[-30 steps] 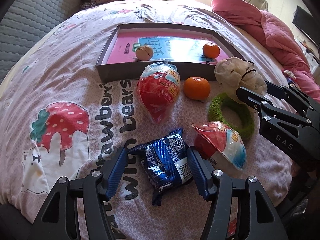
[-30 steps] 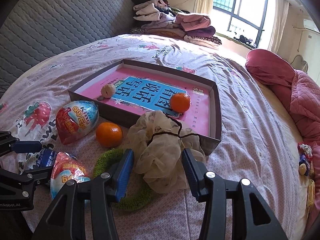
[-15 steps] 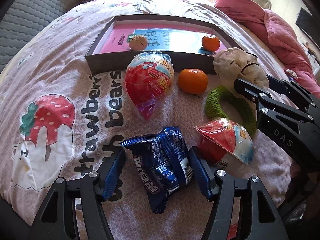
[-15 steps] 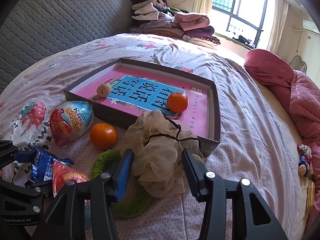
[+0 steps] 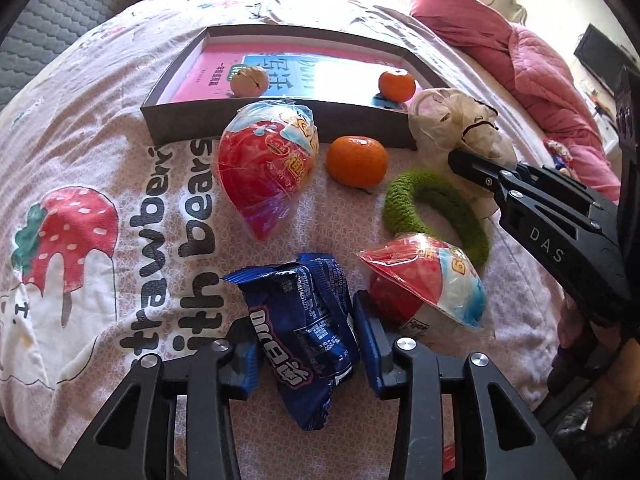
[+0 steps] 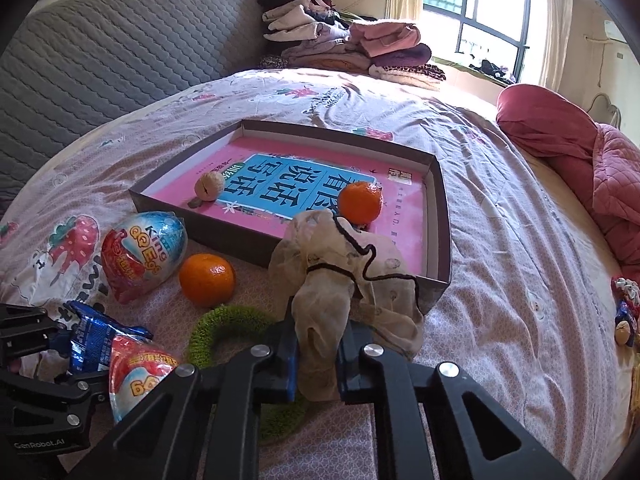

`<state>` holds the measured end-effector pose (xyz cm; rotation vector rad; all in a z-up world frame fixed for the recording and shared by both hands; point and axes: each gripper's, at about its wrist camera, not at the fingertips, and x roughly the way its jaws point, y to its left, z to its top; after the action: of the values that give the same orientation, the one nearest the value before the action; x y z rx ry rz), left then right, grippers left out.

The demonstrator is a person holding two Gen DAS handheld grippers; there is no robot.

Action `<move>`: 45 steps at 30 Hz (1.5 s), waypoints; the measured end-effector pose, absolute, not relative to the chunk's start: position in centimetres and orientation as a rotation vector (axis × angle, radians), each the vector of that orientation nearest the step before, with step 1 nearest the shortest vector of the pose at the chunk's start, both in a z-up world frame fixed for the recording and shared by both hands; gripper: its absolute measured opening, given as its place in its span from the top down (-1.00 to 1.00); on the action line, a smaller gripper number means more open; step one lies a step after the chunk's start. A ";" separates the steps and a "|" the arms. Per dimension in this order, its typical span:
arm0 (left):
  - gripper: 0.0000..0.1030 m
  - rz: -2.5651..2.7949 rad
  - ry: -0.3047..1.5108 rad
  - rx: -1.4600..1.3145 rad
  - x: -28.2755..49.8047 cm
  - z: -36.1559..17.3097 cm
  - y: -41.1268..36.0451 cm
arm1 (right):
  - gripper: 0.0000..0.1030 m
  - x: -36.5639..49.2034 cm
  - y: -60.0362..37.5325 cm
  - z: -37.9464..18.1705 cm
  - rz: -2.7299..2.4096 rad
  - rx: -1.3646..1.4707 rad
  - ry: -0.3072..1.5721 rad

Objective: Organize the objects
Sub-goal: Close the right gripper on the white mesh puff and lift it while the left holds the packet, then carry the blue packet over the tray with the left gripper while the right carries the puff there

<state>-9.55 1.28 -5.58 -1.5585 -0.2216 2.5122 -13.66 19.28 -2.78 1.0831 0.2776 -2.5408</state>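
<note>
Left gripper (image 5: pixel 306 332): fingers just closed, pinching a crinkled blue foil snack packet (image 5: pixel 304 320), lower centre. Right gripper (image 6: pixel 318 354): fingers just closed, clamping a gauzy beige mesh pouch (image 6: pixel 340 280); its lower end hidden between them.

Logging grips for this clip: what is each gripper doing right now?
Left gripper: just closed on the blue snack bag.
Right gripper: just closed on the beige cloth.

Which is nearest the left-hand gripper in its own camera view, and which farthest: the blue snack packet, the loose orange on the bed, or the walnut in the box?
1. Blue snack packet, pinched between the pads.
2. Loose orange, middle, on the bedspread.
3. Walnut, farthest, inside the box.
</note>
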 end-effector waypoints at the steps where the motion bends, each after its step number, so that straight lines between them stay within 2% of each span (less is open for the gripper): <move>1: 0.31 2.503 -0.235 -1.553 -9.5 -5.6 1.2 | 0.73 -13.6 19.5 -2.7 -2.539 1.082 0.261; 7: 0.42 2.484 -0.252 -1.525 -9.3 -5.3 1.3 | 0.73 -13.5 20.3 -2.0 -2.540 1.070 0.173; 15: 0.45 2.477 -0.273 -1.512 -9.2 -4.8 1.0 | 0.73 -13.3 21.1 -1.1 -2.532 1.044 0.093; 45: 0.47 2.593 -0.253 -1.380 -8.8 -1.0 -0.5 | 0.73 -12.1 20.9 0.7 -2.515 0.970 0.049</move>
<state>-8.81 -0.49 -1.03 -1.3798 -0.2528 2.5927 -12.10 20.91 0.71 0.9700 0.0491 -2.5154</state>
